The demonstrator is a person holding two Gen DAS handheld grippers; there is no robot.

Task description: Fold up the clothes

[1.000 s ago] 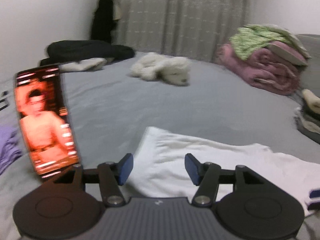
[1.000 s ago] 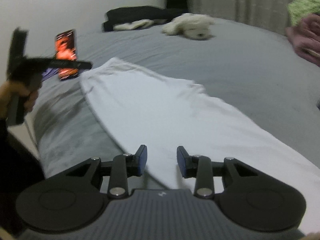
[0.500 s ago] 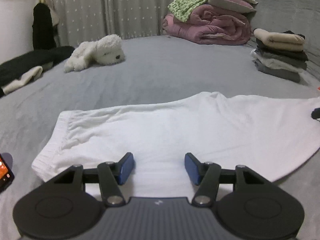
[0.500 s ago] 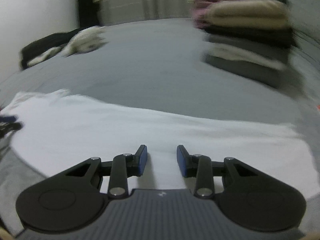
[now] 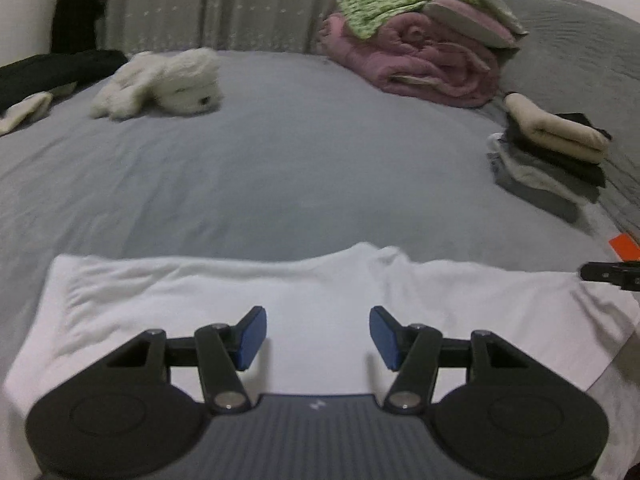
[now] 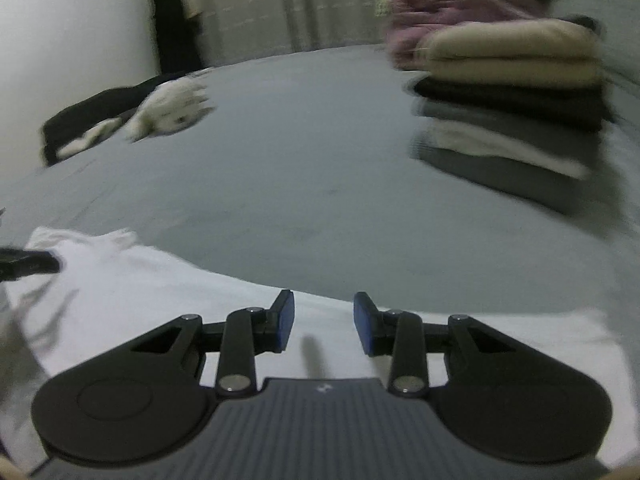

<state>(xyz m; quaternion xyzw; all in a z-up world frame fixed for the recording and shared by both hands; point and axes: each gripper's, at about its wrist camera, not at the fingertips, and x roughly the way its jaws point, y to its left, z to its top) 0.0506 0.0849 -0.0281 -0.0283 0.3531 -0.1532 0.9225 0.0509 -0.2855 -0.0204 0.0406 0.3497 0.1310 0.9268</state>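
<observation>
- The left gripper (image 5: 318, 338) points forward and slightly down, its two blue-padded fingers (image 5: 250, 336) spread wide apart with nothing between them.
- Its black linkage arms are splayed evenly to either side of the ribbed grey body.
- The right gripper (image 6: 324, 324) is also level and forward-facing, jaws parted, though with a narrower gap than the left pair.
- Nothing is clamped between its pads (image 6: 285, 322).
- In each wrist view a dark tip at the frame edge is probably the other gripper; it is too blurred to read its state.
</observation>
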